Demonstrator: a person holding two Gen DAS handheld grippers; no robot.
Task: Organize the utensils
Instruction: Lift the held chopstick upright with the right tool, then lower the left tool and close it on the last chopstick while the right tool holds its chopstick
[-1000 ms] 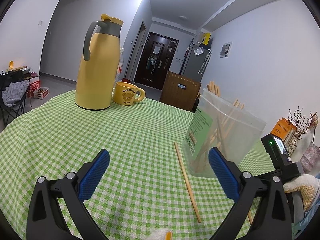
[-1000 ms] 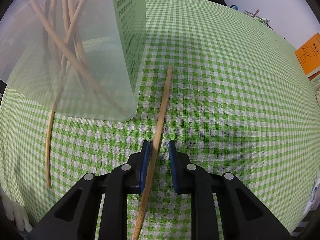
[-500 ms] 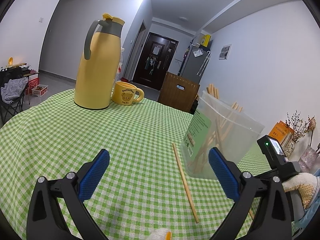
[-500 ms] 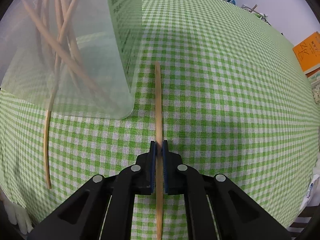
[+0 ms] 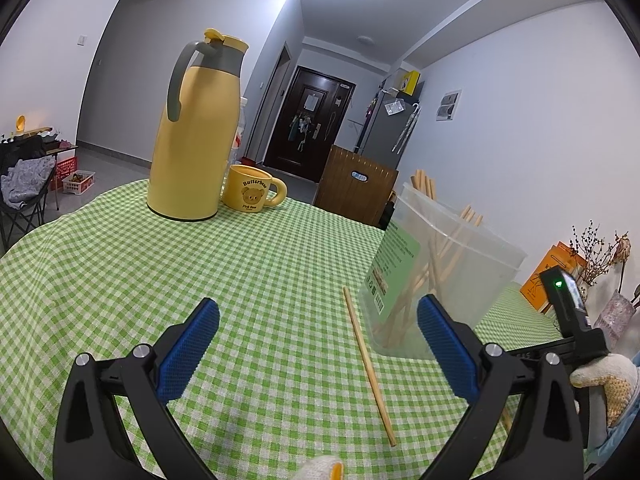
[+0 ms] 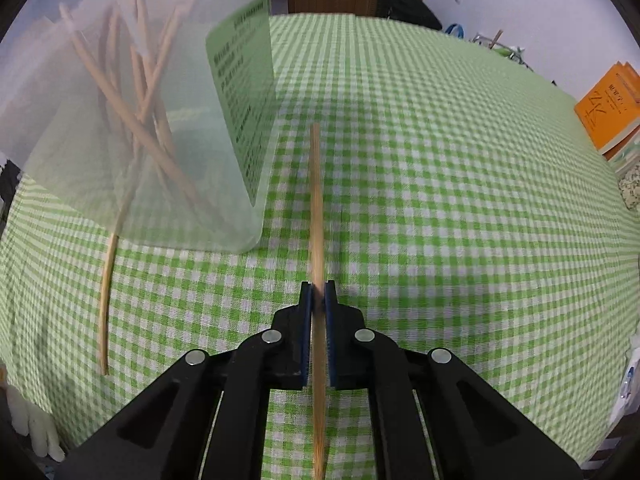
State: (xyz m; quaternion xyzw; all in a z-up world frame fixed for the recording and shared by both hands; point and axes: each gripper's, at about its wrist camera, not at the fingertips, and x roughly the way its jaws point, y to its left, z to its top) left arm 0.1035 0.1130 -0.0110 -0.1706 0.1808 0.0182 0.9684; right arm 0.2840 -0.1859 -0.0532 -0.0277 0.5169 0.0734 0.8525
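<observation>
My right gripper [image 6: 318, 296] is shut on a wooden chopstick [image 6: 316, 200], which runs straight forward from the jaws over the green checked tablecloth [image 6: 440, 200]. A clear plastic container [image 6: 152, 120] holding several chopsticks stands just left of it. Another loose chopstick [image 6: 105, 300] lies on the cloth at that container's left side. In the left wrist view this loose chopstick [image 5: 368, 364] lies beside the container [image 5: 452, 264]. My left gripper [image 5: 318, 344] hovers open and holds nothing. A gloved hand [image 5: 600, 376] holds the right gripper's body at the far right, its fingertips hidden.
A tall yellow thermos [image 5: 196, 140] and a yellow bear mug [image 5: 250, 196] stand at the table's far side. Orange books [image 6: 608, 108] and a vase of dried flowers [image 5: 612, 312] sit to the right. A wooden cabinet [image 5: 356, 188] stands beyond the table.
My right gripper closed on the chopstick, which swung straight in line with the jaws, then rose a little from the cloth. The left gripper stayed put and open.
</observation>
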